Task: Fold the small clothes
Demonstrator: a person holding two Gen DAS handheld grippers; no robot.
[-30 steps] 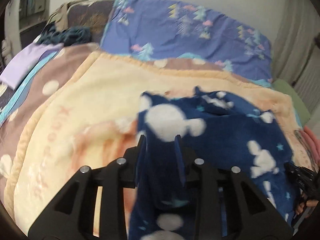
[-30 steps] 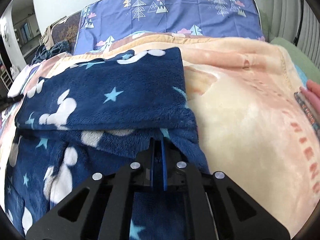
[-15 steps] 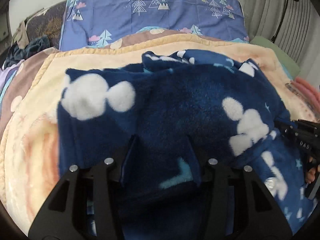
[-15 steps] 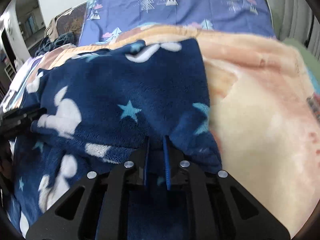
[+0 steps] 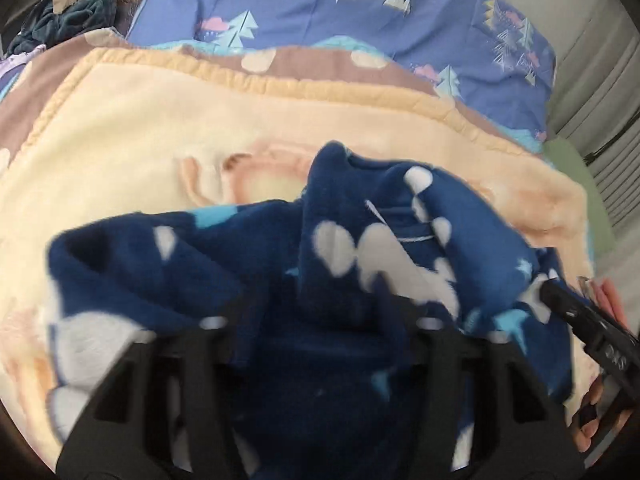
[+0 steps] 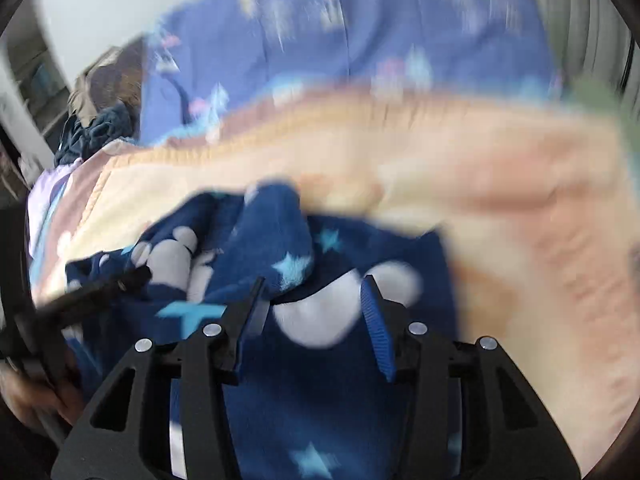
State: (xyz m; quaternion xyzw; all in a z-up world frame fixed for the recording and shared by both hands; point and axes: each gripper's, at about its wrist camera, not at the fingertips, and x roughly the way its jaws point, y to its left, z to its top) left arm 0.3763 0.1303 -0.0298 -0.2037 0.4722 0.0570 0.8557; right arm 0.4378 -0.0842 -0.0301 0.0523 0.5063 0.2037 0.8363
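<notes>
On cream blanket (image 5: 168,152): navy fleece garment (image 5: 360,248), no readable writing; left jaws closing on fleece, right jaws opening, unclamped.

Left gripper (image 5: 320,312) jaws closing, right gripper (image 6: 316,304) jaws opening.

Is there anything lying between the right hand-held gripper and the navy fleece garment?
Nothing visible does: the navy fleece garment already sits between the opening jaws of the right hand-held gripper, on the cream blanket.
</notes>
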